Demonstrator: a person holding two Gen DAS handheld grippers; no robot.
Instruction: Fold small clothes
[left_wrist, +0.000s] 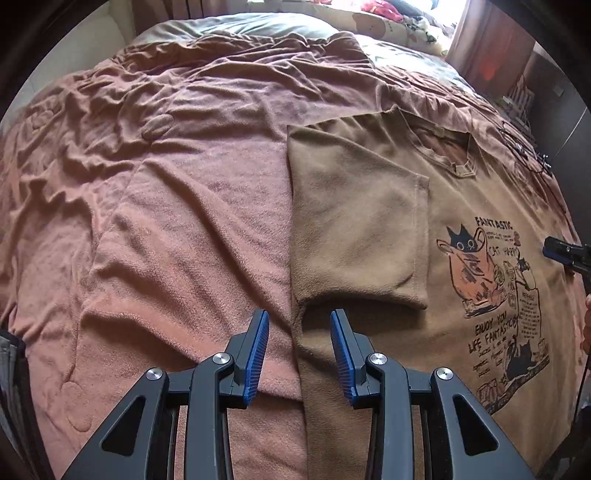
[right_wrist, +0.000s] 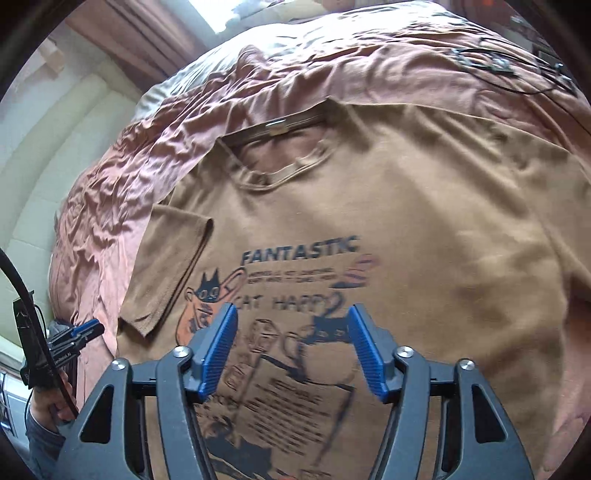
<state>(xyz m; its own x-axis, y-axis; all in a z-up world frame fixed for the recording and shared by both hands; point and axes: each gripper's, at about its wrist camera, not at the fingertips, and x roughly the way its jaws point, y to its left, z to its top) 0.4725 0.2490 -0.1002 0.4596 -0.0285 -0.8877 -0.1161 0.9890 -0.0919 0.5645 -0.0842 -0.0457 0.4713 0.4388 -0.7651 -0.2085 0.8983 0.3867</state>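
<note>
A brown T-shirt (left_wrist: 461, 206) with a cat print lies flat, print up, on the bed; it also shows in the right wrist view (right_wrist: 424, 206). Its left sleeve (left_wrist: 362, 229) is folded inward over the body, seen too in the right wrist view (right_wrist: 170, 266). My left gripper (left_wrist: 299, 317) is open and empty, just above the shirt's folded left edge. My right gripper (right_wrist: 291, 312) is open and empty, above the print in the shirt's middle. Its tip shows in the left wrist view (left_wrist: 565, 253); the left gripper shows in the right wrist view (right_wrist: 79, 332).
A wrinkled pink-brown blanket (left_wrist: 166, 184) covers the bed. Black cables (right_wrist: 491, 66) lie on the blanket beyond the shirt's right shoulder. Pillows (left_wrist: 399, 22) sit at the far end. A padded wall (right_wrist: 55, 147) runs along the bed's left side.
</note>
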